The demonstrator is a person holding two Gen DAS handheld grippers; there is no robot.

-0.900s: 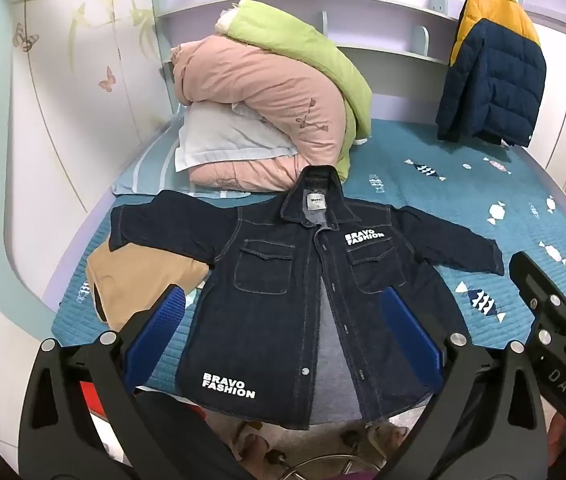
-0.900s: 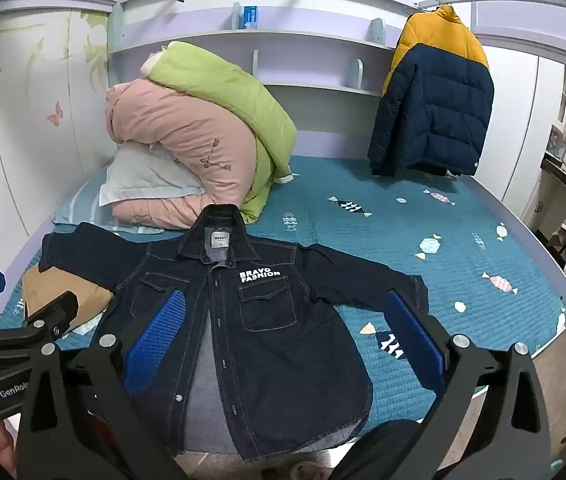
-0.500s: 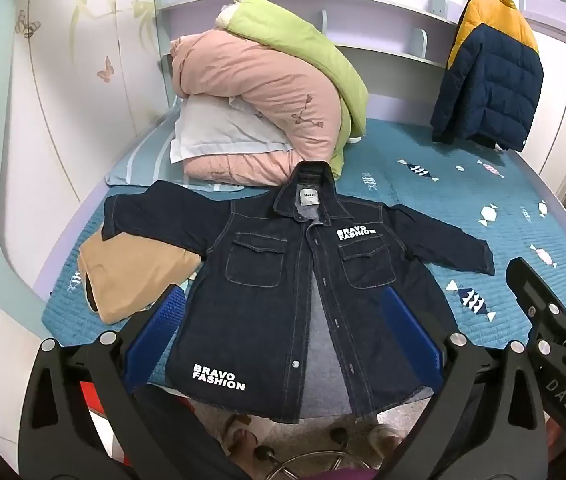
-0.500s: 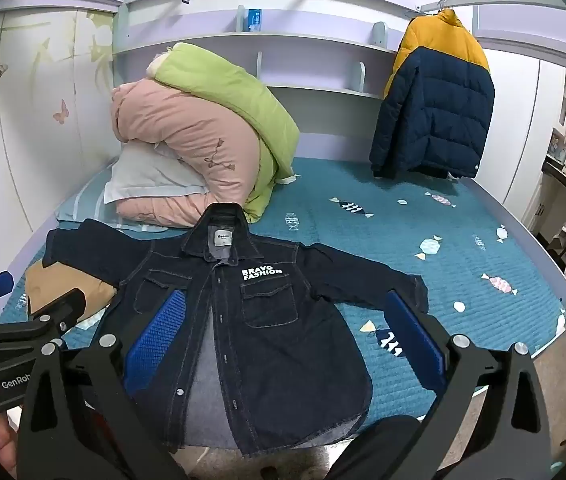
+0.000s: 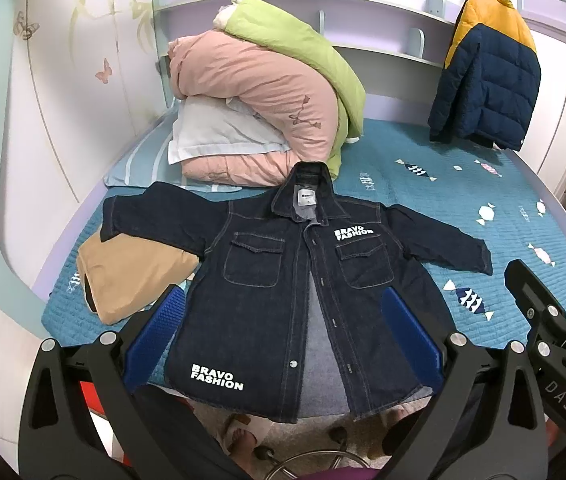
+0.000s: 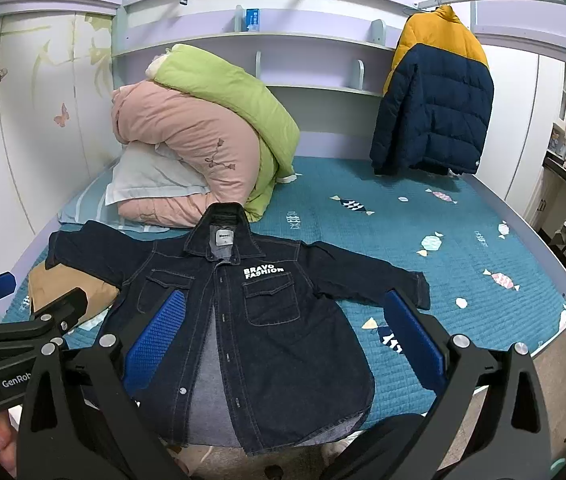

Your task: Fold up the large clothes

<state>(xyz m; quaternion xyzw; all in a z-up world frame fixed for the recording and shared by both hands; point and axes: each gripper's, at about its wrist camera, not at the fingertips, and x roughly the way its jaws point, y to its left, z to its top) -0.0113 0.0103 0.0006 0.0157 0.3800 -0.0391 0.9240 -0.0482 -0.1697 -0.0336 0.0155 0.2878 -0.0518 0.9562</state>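
A dark denim jacket (image 5: 283, 280) lies face up on the teal bed, front open, both sleeves spread out, hem hanging over the near edge. It also shows in the right wrist view (image 6: 267, 320). My left gripper (image 5: 283, 336) is open and empty, held above the jacket's lower half. My right gripper (image 6: 283, 336) is open and empty above the jacket's right side; it also shows at the right edge of the left wrist view (image 5: 543, 308). The left gripper shows at the left edge of the right wrist view (image 6: 23, 320).
A tan folded garment (image 5: 131, 276) lies under the jacket's left sleeve. Pink and green quilts (image 5: 267, 92) and a pillow (image 5: 211, 136) are piled at the back left. A navy-yellow puffer jacket (image 5: 487, 76) hangs at the back right. The bedspread (image 5: 463, 192) stretches right.
Both grippers have drawn back and risen slightly, so the jacket sits a little smaller and lower in each view. Nothing was grasped and the jacket has not moved.
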